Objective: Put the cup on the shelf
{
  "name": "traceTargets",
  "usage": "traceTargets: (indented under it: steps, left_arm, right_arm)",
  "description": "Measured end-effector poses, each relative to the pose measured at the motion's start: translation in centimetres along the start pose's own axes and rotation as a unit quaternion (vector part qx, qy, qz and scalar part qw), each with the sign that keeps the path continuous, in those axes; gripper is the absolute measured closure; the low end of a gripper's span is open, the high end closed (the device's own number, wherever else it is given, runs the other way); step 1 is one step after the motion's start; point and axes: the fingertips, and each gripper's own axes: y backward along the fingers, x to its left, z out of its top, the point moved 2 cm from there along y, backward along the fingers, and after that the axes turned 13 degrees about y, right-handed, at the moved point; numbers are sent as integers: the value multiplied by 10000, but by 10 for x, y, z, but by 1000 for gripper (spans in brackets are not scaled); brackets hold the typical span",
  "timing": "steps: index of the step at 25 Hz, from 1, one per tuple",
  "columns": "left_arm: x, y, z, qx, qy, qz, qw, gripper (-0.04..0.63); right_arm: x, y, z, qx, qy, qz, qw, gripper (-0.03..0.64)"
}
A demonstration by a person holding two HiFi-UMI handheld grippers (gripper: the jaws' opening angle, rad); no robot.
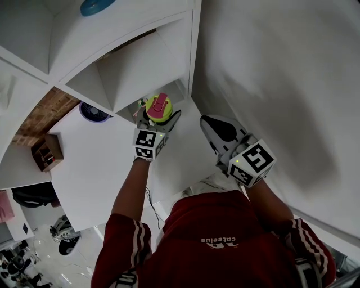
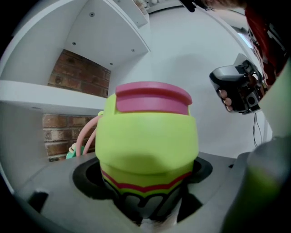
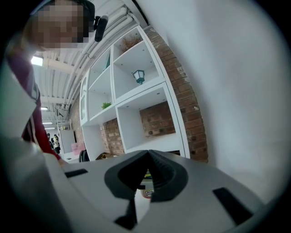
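Observation:
The cup [image 1: 159, 108] has a lime-green lid with a pink flip top and a striped body. My left gripper [image 1: 157, 120] is shut on it and holds it upright, raised at the mouth of a white shelf compartment [image 1: 129, 70]. In the left gripper view the cup [image 2: 148, 136] fills the middle, its body clamped low in the left gripper [image 2: 145, 202]. My right gripper [image 1: 212, 128] hangs to the right, apart from the cup, beside the white wall. In its own view the right gripper [image 3: 146, 160] has its jaws together with nothing between them.
The white cubby shelf [image 3: 136, 93] against a brick wall holds a small teal lantern [image 3: 138, 76] and a green plant [image 3: 105, 105]. A blue round object [image 1: 97, 5] lies on an upper shelf. A dark round fan [image 1: 94, 111] and a wooden box [image 1: 48, 152] sit at the left.

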Motion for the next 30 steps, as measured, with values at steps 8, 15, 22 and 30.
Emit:
traceTargets:
  steps: [8,15,22,30]
  left_arm:
    - [26,-36,-1,9,-54,124,9999,161]
    - [45,-63,-1,32,-75,204,9998,161]
    - [65,-91,1,6,-45,391,9992,161]
    - [79,-105,0,-161,-18,574,9982,161]
  right_arm:
    - [-25,13,-11,94,-75,-224,9997,612]
    - [-37,24,-19,219,-118,-377,9990,612]
    - [-52,35,-28,217,-242,-484,9983,612]
    - [-52,42,-42,291,-301,-452,9981,612]
